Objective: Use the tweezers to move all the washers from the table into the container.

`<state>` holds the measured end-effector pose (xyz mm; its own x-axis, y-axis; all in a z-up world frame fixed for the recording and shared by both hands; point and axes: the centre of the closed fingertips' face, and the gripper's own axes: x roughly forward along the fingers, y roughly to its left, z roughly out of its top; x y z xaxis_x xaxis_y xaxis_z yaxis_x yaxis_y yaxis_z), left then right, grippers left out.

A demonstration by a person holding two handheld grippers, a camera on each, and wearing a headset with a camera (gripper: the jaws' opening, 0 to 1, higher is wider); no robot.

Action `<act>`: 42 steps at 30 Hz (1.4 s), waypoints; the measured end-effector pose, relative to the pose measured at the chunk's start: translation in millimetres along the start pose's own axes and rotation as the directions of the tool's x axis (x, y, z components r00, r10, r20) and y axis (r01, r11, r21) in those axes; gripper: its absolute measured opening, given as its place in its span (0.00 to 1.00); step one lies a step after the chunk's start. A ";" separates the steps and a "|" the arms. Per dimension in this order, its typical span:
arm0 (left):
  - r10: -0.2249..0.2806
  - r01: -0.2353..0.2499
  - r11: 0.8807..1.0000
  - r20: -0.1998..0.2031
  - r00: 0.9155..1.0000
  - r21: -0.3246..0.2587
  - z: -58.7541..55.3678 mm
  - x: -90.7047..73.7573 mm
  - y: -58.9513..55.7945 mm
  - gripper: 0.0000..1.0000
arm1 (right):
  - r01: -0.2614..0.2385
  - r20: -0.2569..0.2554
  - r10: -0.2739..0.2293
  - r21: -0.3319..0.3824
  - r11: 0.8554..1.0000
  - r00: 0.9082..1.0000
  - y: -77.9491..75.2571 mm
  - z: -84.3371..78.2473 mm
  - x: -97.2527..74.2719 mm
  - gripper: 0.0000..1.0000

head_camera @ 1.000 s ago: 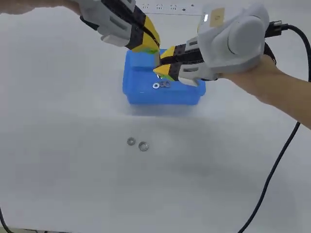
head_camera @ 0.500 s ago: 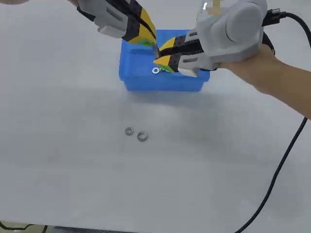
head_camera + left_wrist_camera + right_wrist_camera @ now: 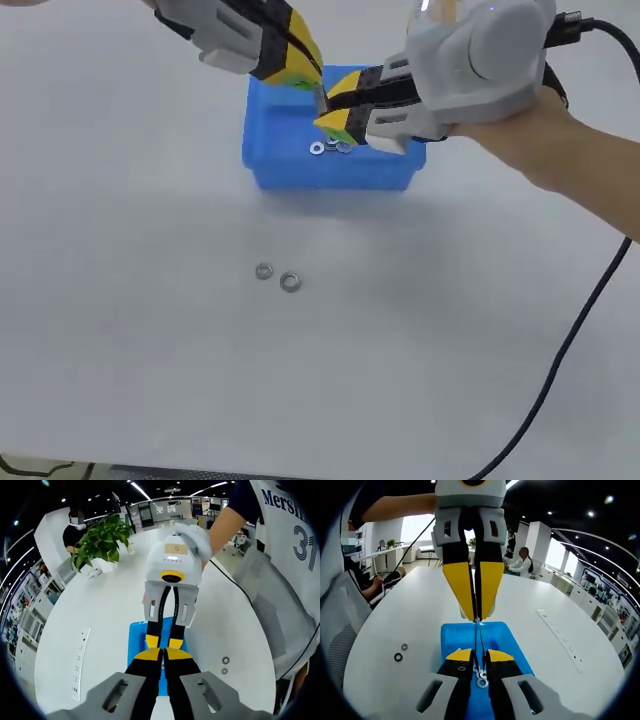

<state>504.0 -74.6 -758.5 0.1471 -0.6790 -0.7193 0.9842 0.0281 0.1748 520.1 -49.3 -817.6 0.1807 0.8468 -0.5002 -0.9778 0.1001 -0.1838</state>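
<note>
- The tweezers [image 3: 477, 635] run between both tongs. The left tongs [image 3: 318, 88] are clamped tight on the upper end. The right tongs [image 3: 326, 126] are drawn in narrow on the two legs lower down.
- In the right gripper view the legs pass between the right tongs' pads. The tweezer tips are hidden there, so I cannot tell whether they hold anything.
- All of this sits directly above the blue container [image 3: 330, 182], with the tweezers clear of its walls.
- On the container's floor lies a small cluster of washers [image 3: 318, 149], just below the right tongs.
- Two more washers [image 3: 263, 271] [image 3: 291, 283] lie side by side on the white surface [image 3: 150, 350], well in front of the container and apart from both tongs.
- The tweezers' long axis follows the line from the left tongs to the right tongs. It slopes down into the container, with the working end toward the right tongs.
</note>
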 end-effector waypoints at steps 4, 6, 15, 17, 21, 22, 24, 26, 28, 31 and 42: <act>0.015 -0.016 1.000 0.010 1.000 0.015 11.1 -10.1 -2.6 0.06 | 0.009 0.021 -0.009 -0.007 1.000 1.000 2.1 13.4 -7.1 0.11; 0.025 -0.025 0.999 0.019 1.000 0.022 17.8 -15.6 -5.9 0.06 | 0.012 0.033 -0.012 -0.008 1.000 0.999 4.3 20.3 -11.6 0.11; 0.040 -0.043 0.998 0.047 0.998 0.055 39.4 -35.1 -34.3 0.06 | -0.005 0.062 0.007 -0.038 0.999 0.998 30.4 44.4 -30.6 0.11; 0.039 -0.042 0.997 0.050 0.998 0.058 41.2 -37.7 -41.1 0.06 | -0.012 0.061 0.014 -0.042 0.999 0.998 36.5 47.3 -33.3 0.11; 0.042 -0.045 0.997 0.062 0.997 0.055 45.5 -42.1 -56.6 0.06 | -0.028 0.058 0.032 -0.057 0.998 0.998 51.9 51.0 -38.1 0.11; 0.040 -0.043 0.998 0.062 0.997 0.052 45.9 -42.6 -60.2 0.06 | -0.034 0.058 0.037 -0.056 0.998 0.998 56.9 51.4 -39.0 0.11; 0.042 -0.046 0.998 0.065 0.997 0.049 47.4 -43.6 -67.9 0.06 | -0.042 0.058 0.045 -0.059 0.997 0.997 66.6 52.9 -41.2 0.11; 0.043 -0.046 0.998 0.068 0.997 0.038 48.0 -43.8 -75.6 0.06 | -0.048 0.056 0.051 -0.059 0.997 0.997 74.7 53.4 -42.9 0.11; 0.042 -0.044 0.999 0.076 0.996 0.026 49.6 -43.4 -84.5 0.06 | -0.056 0.061 0.059 -0.052 0.997 0.996 84.6 54.0 -44.3 0.11; 0.042 -0.043 0.999 0.082 0.996 0.010 49.0 -41.4 -96.4 0.06 | -0.074 0.056 0.077 -0.055 0.996 0.995 99.2 53.1 -43.8 0.11; 0.033 -0.027 0.998 0.097 0.995 -0.061 41.8 -35.8 -129.4 0.06 | -0.131 0.046 0.132 -0.027 0.991 0.990 137.7 43.4 -41.6 0.11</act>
<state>367.2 -84.6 -727.3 0.1689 -0.7458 -0.6444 0.9841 0.0907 0.1530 373.3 -48.1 -785.3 0.0448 0.8756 -0.4810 -0.9899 -0.0259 -0.1394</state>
